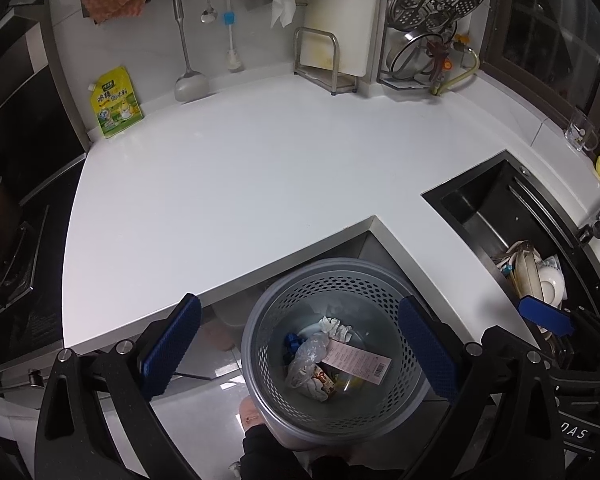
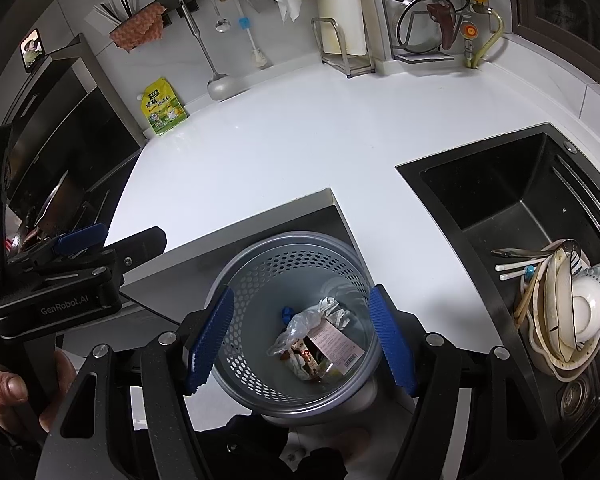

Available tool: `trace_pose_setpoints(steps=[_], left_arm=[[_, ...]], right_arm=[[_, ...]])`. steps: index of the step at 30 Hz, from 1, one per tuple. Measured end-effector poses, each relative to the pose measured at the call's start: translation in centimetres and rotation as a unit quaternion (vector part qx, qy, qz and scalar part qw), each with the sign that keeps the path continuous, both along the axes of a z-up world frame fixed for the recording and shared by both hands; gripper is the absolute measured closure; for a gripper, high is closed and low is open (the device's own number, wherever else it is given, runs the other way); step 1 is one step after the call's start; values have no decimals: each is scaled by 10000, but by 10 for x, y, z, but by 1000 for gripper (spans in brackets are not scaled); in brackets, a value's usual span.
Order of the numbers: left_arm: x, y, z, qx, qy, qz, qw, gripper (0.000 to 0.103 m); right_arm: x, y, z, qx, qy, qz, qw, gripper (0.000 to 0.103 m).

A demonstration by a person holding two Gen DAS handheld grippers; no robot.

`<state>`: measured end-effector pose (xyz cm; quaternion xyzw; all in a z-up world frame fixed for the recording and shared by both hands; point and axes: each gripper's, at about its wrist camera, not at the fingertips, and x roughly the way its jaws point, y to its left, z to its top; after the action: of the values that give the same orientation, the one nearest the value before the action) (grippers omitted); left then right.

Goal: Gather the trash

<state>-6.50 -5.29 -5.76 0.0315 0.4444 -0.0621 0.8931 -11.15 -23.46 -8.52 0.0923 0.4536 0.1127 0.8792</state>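
A grey perforated bin (image 1: 320, 266) stands on the floor in the notch of the white counter (image 1: 240, 184). Inside lie a pink receipt (image 1: 356, 360), crumpled clear plastic (image 1: 308, 354), white tissue (image 1: 336, 328), a blue scrap and a snack wrapper. My left gripper (image 1: 300, 348) hangs high over the bin, open, with nothing between its blue pads. The right wrist view shows the same bin (image 2: 284, 240) and receipt (image 2: 336, 344) below my right gripper (image 2: 300, 340), which is also open and holds nothing.
A yellow-green pouch (image 1: 116, 104) leans on the back wall. A black sink (image 2: 500, 216) at the right holds stacked dirty dishes (image 2: 572, 312). The stove (image 1: 12, 240) is at the left. Utensils and racks line the wall. A person's foot (image 1: 252, 412) is beside the bin.
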Motion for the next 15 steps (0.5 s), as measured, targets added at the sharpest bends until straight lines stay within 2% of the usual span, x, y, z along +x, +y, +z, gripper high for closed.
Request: trace_pose_setpoints(steps=[15], left_arm=[[1, -4, 2, 68, -36, 6, 10000, 6]], right_arm=[[0, 0, 0, 4, 3, 0, 10000, 36]])
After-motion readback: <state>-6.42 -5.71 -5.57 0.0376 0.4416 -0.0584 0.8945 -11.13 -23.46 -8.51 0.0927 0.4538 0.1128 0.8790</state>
